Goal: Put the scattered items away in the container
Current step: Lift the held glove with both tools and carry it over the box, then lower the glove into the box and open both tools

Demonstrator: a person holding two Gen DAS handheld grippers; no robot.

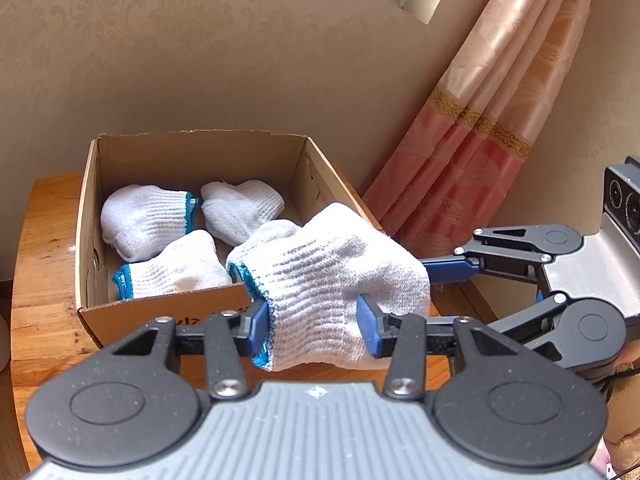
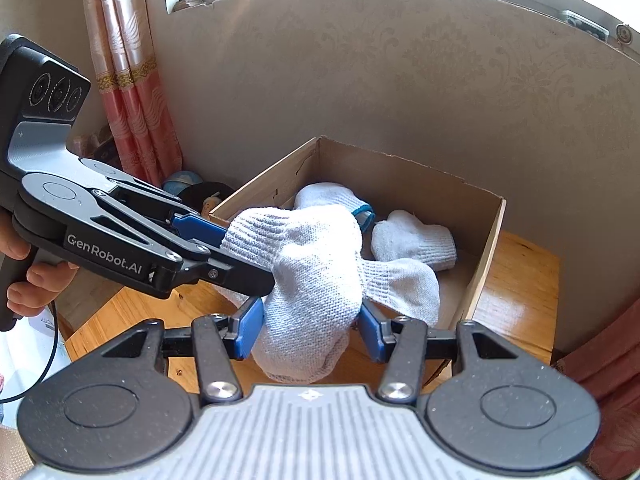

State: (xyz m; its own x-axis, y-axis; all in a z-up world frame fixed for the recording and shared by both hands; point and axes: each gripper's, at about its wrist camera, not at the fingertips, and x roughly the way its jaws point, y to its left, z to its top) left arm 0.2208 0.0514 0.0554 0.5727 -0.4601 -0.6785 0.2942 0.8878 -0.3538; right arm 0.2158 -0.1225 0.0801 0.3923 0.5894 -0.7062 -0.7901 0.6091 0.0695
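left hand-held gripper point(image 1: 316, 320): jaws narrowed onto the cuff end of a white knit glove point(image 1: 332, 276), blue pads pressing both sides of it; the blue-trimmed cuff hangs just below the left pad.
right hand-held gripper point(image 2: 310, 328): jaws partly closed on the other end of the same glove point(image 2: 312, 288), pads pressed into the fabric; in the left wrist view it comes in from the right of the left hand-held gripper point(image 1: 448, 270).
held glove: off the tabletop point(image 1: 44, 248), stretched between both hand-held grippers, just short of the near right corner of the cardboard box point(image 1: 86, 240) and partly overlapping that rim in view.
box: ahead and left of the left hand-held gripper, ahead and right of the right one point(image 2: 488, 248); top open, no flaps over it.
box contents: three folded white gloves, one at back left point(image 1: 148, 216), one at back right point(image 1: 240, 208), one at front with blue cuff point(image 1: 172, 268); bare floor shows only in small gaps between them and along the walls.
edges: near rim sits just beyond the left hand-held gripper's fingertips; box back corner near the wall point(image 1: 200, 60).
open room: clear air above the box; strip of bare tabletop left of the box; curtain point(image 1: 492, 120) hangs beyond and right of it.
person: a hand point(image 2: 28, 268) grips the left hand-held gripper's handle.
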